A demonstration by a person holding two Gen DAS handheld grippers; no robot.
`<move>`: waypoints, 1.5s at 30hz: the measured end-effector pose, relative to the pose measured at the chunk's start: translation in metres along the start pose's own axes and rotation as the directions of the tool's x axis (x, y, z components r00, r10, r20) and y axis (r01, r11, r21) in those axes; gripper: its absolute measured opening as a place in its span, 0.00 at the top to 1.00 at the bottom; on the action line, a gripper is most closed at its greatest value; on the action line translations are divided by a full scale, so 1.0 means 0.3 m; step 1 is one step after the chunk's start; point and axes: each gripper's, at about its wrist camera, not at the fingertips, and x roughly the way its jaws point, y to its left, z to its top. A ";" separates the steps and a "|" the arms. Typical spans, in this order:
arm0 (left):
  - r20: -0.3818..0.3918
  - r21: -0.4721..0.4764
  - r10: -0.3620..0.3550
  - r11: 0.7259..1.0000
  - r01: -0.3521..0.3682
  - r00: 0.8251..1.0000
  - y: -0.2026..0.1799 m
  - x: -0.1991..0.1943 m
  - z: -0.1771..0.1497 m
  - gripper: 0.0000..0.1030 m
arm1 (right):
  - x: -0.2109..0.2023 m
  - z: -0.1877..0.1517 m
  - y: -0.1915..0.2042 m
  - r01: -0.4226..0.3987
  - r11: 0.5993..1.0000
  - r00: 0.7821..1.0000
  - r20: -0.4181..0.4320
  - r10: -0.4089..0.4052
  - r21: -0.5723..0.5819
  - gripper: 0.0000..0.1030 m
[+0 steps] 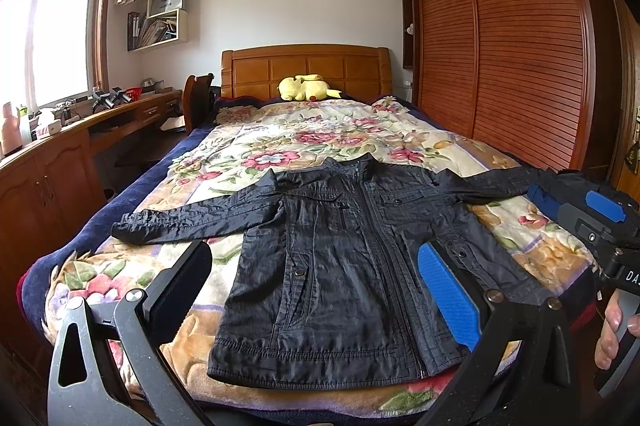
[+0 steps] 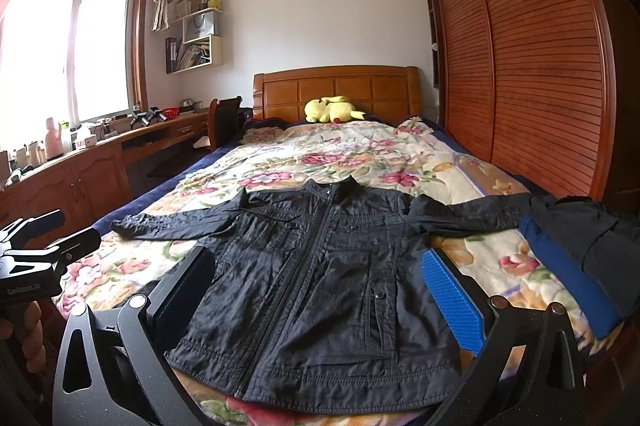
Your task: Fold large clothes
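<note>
- Left claw [image 1: 320, 300]: jaws apart, empty, above the hem of the black jacket [image 1: 340, 266]
- Right claw [image 2: 320, 306]: jaws apart, empty, above the same hem
- Jacket: flat on the bed [image 1: 280, 130], front up, zipped, both sleeves spread outward
- Progress: no fold made; sleeves and body remain
- Folded clothes [image 2: 576, 266] lie beside the right sleeve
</note>
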 end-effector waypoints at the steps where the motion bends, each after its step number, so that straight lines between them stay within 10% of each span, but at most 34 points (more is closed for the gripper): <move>1: 0.000 0.000 -0.001 1.000 0.001 1.000 0.001 0.000 0.000 0.00 | 0.001 0.000 0.000 -0.001 1.000 1.000 0.000 0.001 0.000 0.00; 45: 0.008 -0.006 -0.001 1.000 0.002 1.000 -0.001 -0.011 0.015 0.00 | -0.008 0.002 0.010 0.000 1.000 1.000 0.015 0.000 -0.004 0.00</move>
